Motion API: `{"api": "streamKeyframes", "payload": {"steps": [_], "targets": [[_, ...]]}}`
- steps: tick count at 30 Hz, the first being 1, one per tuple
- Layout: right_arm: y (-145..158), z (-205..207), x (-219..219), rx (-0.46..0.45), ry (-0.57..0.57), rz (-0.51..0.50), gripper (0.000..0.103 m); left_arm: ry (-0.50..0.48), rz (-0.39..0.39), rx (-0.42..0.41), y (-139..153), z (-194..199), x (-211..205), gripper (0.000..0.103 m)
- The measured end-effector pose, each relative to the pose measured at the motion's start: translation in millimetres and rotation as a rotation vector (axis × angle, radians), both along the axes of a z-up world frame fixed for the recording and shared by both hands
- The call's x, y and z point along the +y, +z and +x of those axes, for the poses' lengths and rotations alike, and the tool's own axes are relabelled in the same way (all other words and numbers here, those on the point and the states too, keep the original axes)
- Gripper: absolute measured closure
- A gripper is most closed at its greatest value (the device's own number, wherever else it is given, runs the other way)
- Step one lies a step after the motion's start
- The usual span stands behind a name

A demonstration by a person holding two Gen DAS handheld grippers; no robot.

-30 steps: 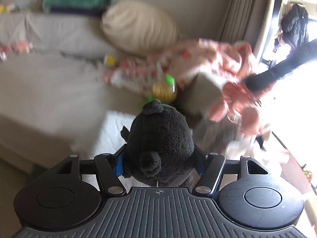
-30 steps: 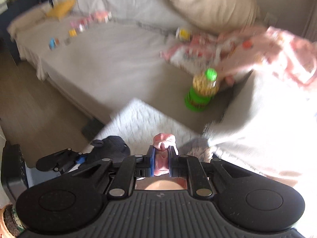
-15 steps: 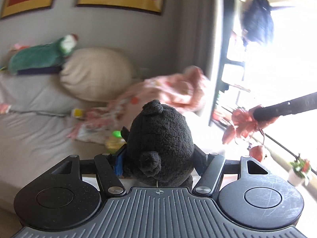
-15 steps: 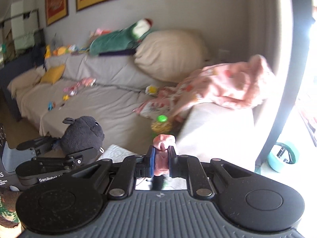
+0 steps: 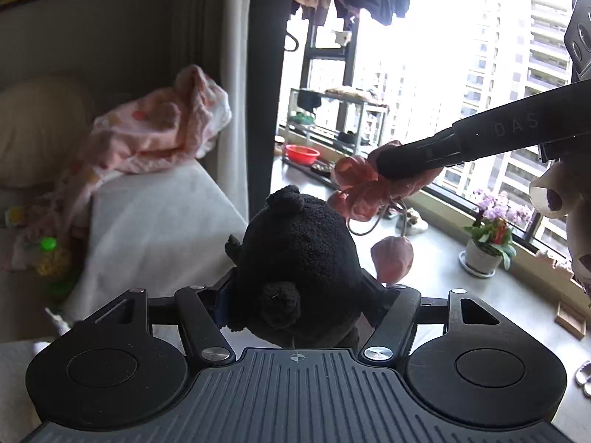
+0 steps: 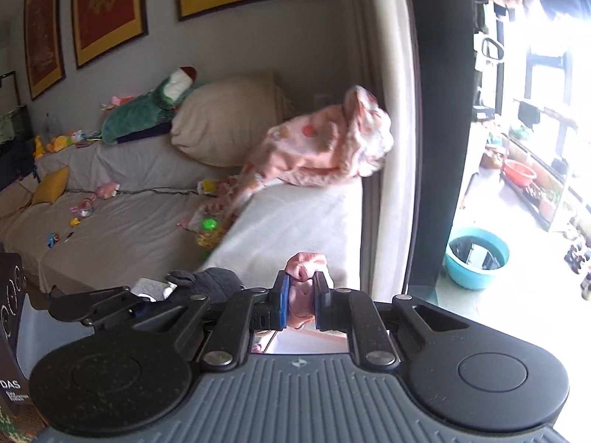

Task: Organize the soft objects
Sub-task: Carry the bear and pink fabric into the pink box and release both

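Observation:
My left gripper (image 5: 297, 295) is shut on a black plush toy (image 5: 295, 262) and holds it up in the air, facing the window. My right gripper (image 6: 301, 297) is shut on a pink plush toy (image 6: 304, 264). In the left wrist view the right gripper (image 5: 384, 164) reaches in from the right with the pink plush toy (image 5: 360, 192) hanging from it; a pink pod (image 5: 393, 258) dangles on a cord. In the right wrist view the left gripper and black plush toy (image 6: 210, 282) are low at the left.
A grey sofa (image 6: 129, 221) holds a beige pillow (image 6: 229, 118), a green plush (image 6: 147, 110), a pink blanket (image 6: 325, 144), a green-capped bottle (image 6: 208, 230) and small toys. Past the dark door frame (image 5: 266, 74) are a teal basin (image 6: 476, 258), a red bowl (image 5: 302, 153) and a potted plant (image 5: 487, 236).
Both grippers have swung up and to the right, from facing the sofa seat toward the window and balcony. Each keeps its hold on its plush toy.

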State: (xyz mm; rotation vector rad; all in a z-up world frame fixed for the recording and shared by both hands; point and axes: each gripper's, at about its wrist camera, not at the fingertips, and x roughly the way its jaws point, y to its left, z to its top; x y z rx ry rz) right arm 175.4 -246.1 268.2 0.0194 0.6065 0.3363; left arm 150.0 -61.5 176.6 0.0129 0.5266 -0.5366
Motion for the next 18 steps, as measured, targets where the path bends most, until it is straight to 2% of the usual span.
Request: {"api": "streamKeyframes", "payload": {"steps": [4, 6, 8, 10, 11, 15, 18], "targets": [[-27.0, 15.7, -6.8, 0.048, -0.022, -0.009, 0.090, -0.038, -0.047, 0.086, -34.4, 17.2, -8.4, 0.031], [-45.2, 26.3, -7.4, 0.085, -0.021, -0.006, 0.090, -0.056, -0.068, 0.147, -60.5, 30.9, -10.4, 0.029], [-66.3, 37.9, -4.7, 0.117, 0.011, -0.013, 0.087, -0.062, -0.014, 0.219, -90.0, 43.9, -14.1, 0.029], [-90.5, 48.2, 0.6, 0.169, -0.007, -0.048, 0.077, -0.026, 0.041, 0.217, -105.1, 47.2, -10.8, 0.033], [-102.8, 53.2, 2.0, 0.204, -0.019, -0.066, 0.073, -0.019, 0.039, 0.202, -105.9, 47.3, -6.3, 0.033], [-133.9, 59.5, -2.7, 0.269, -0.036, -0.100, 0.072, -0.026, -0.070, 0.156, -85.4, 43.5, 22.3, 0.032], [-139.8, 55.9, -8.7, 0.284, -0.055, -0.091, 0.065, 0.002, -0.067, 0.109, -70.8, 30.7, 42.8, 0.033]]}}
